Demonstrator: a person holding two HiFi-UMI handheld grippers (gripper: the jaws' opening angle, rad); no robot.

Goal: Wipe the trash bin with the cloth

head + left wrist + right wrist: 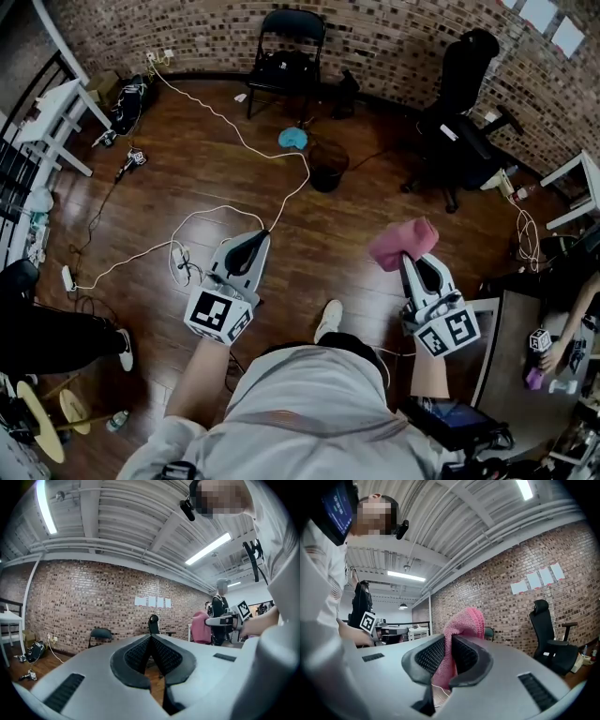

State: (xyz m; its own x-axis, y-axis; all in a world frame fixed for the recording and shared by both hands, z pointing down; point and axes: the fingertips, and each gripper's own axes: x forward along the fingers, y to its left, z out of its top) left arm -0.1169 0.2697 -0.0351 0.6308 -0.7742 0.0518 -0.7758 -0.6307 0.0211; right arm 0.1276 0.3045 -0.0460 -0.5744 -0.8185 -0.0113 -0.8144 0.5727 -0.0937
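— What is the right gripper [451, 644] holding?
— A pink cloth [461, 623]. The two jaws are squeezed tight on it, and the cloth sticks up out of the top

— And the left gripper [151, 640]?
— Its jaws are pressed together at the tips, and there is nothing between them

— Where is the trash bin [328, 166]?
— It is dark and round, and it stands on the wood floor [187, 187], far out in front. It is well apart from both grippers. Neither one touches it

— What is next to it?
— A small blue thing [292, 139] lies just beside it, a little to the far left. A white cable [230, 122] runs across the floor and loops close by the bin on its left side

— What is behind the bin?
— A black folding chair [286, 52] stands farther back, near the brick wall [394, 37]. A black office chair [464, 103] is off to the right

— Where are the grippers?
— Both are held up, near the person, side by side. The one with the cloth is on the right. A white shoe [327, 319] shows on the floor between them
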